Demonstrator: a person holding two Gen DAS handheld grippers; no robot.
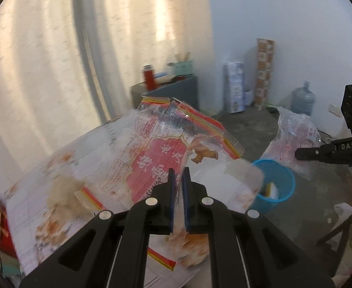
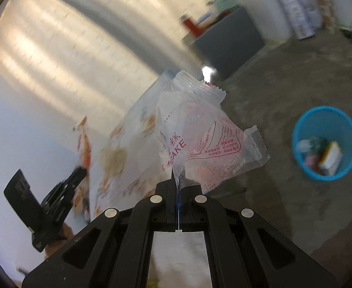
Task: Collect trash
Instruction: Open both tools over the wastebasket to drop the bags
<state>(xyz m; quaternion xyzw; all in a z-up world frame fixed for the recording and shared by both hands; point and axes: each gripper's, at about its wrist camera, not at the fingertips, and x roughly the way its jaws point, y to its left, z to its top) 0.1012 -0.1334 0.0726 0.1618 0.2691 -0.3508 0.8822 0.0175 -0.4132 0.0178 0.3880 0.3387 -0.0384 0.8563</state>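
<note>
My left gripper (image 1: 178, 180) is shut on a clear snack wrapper with red and yellow print (image 1: 166, 141), held above the table. My right gripper (image 2: 177, 182) is shut on a clear cake wrapper with red lettering (image 2: 207, 139), held in the air beyond the table's edge; that wrapper also shows in the left wrist view (image 1: 293, 141), pinched by the right gripper (image 1: 298, 154). A blue trash basket (image 2: 324, 141) stands on the floor to the right with several pieces of trash inside; it also shows in the left wrist view (image 1: 278, 180). The left gripper (image 2: 79, 170) appears at the left of the right wrist view.
The table (image 1: 63, 168) has a white patterned cover with a crumb patch on it. A dark cabinet (image 1: 176, 91) with a red bottle stands by the curtain. Boxes and a water jug (image 1: 303, 100) stand along the far wall. The floor is bare concrete.
</note>
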